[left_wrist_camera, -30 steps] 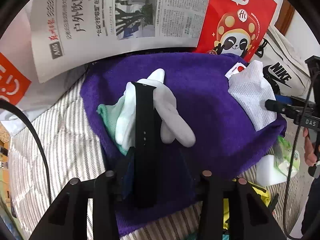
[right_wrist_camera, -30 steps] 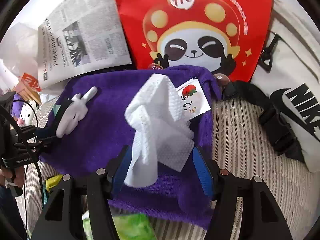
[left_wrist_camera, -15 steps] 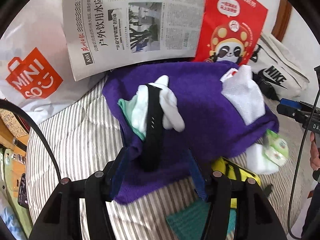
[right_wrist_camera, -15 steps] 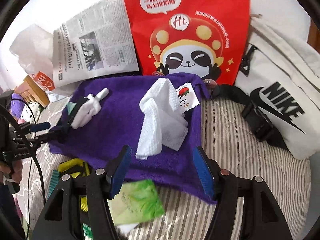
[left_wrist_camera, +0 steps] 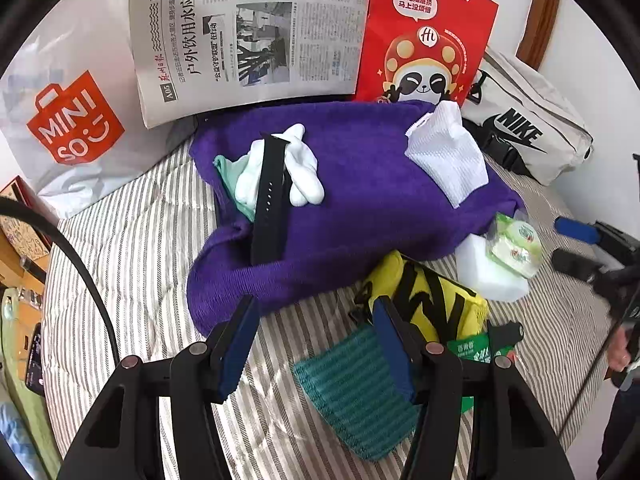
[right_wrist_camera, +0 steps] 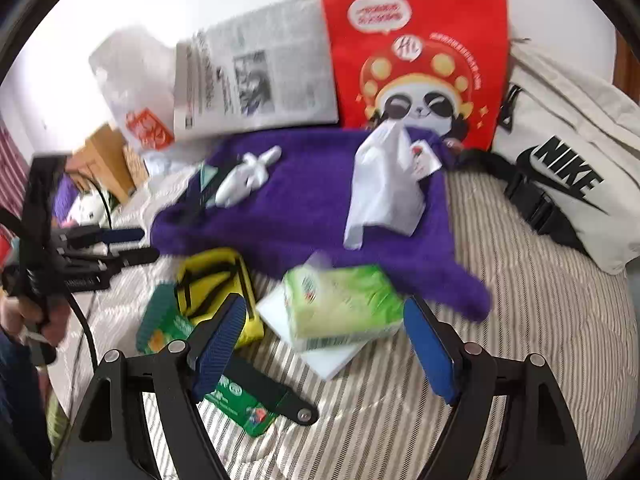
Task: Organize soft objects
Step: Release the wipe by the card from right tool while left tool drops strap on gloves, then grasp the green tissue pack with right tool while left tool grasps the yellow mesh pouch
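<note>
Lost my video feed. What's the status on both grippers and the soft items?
Left gripper open, empty. Right gripper opening, empty. White mesh cloth, white glove and black strap lying on purple towel. Nothing blocking.

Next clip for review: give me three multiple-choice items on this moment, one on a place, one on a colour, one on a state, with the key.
1. Where does the black strap lie?
A. on the newspaper
B. across the white glove on the towel
C. inside the Nike bag

2. What colour is the towel?
A. purple
B. grey
C. orange

3. What does the left gripper hold?
A. the white cloth
B. the tissue pack
C. nothing

Key: 1 B, the strap crosses the glove on the towel. 2 A, it is purple in both views. 3 C, its blue pads stand apart over the striped bedding with nothing between them; the white cloth lies on the towel.
</note>
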The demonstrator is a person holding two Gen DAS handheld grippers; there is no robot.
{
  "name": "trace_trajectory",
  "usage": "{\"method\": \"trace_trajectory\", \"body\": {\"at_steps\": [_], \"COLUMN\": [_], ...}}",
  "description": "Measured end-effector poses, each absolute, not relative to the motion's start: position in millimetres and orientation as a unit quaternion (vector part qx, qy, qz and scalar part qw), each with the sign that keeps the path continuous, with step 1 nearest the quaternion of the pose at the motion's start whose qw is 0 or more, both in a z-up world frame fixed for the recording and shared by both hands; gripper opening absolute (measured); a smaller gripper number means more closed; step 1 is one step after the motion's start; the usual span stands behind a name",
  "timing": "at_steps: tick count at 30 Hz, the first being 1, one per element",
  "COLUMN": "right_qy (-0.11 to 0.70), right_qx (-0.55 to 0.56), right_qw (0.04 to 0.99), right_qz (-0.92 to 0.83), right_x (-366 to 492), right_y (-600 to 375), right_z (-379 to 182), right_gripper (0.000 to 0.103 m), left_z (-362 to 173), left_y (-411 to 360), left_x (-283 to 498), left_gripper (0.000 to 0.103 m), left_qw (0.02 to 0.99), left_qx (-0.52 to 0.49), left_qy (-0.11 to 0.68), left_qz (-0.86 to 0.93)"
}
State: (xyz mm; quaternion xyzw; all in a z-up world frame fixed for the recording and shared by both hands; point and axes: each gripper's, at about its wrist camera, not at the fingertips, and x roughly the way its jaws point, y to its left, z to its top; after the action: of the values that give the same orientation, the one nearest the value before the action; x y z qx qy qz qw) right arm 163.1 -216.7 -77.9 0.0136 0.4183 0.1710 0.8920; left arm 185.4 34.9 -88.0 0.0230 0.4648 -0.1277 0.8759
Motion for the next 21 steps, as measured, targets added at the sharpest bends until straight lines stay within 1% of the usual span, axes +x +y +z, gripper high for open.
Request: {"method": "trace_trajectory", "body": {"at_steps": [5,7,11,15,18,20,21], "right_qy": [0.438,0.443,0.454,0.458,0.464,0.462,0.460], "right_qx": [0.018,0.034,0.056,0.083,0.084,0.084,0.085], "right_qw": [0.885,0.881,0.874,0.864,0.860,0.861,0.861], "right_qz": [0.158,0.161,0.167,0.189,0.194,0.198,0.201], "right_x": [171,177,191,203,210,211,211], "right_y": [-214,-219,-226,-228,-223,-220,-219], "right_z": [-101,-108,-123,-132,-137,-137,-136], "right_gripper": [0.081,0.085,0.085,0.085,0.085,0.084,0.081], "left_z": [-87,-89,-94,-99,-101,-101,-102], "left_y": [38,40,42,39,35,32,30], "left_x": [179,178,181,184,185,186,186], "left_gripper": [0.057,0.057,0.057,0.057,0.057,0.057,0.057], "left_qw": [0.877,0.877,0.875,0.870,0.869,0.869,0.868], "left_qx": [0.022,0.017,0.014,0.017,0.019,0.019,0.020], "left_qy": [0.462,0.462,0.467,0.474,0.475,0.476,0.476], "left_qz": [-0.131,-0.132,-0.131,-0.131,-0.135,-0.137,-0.138]}}
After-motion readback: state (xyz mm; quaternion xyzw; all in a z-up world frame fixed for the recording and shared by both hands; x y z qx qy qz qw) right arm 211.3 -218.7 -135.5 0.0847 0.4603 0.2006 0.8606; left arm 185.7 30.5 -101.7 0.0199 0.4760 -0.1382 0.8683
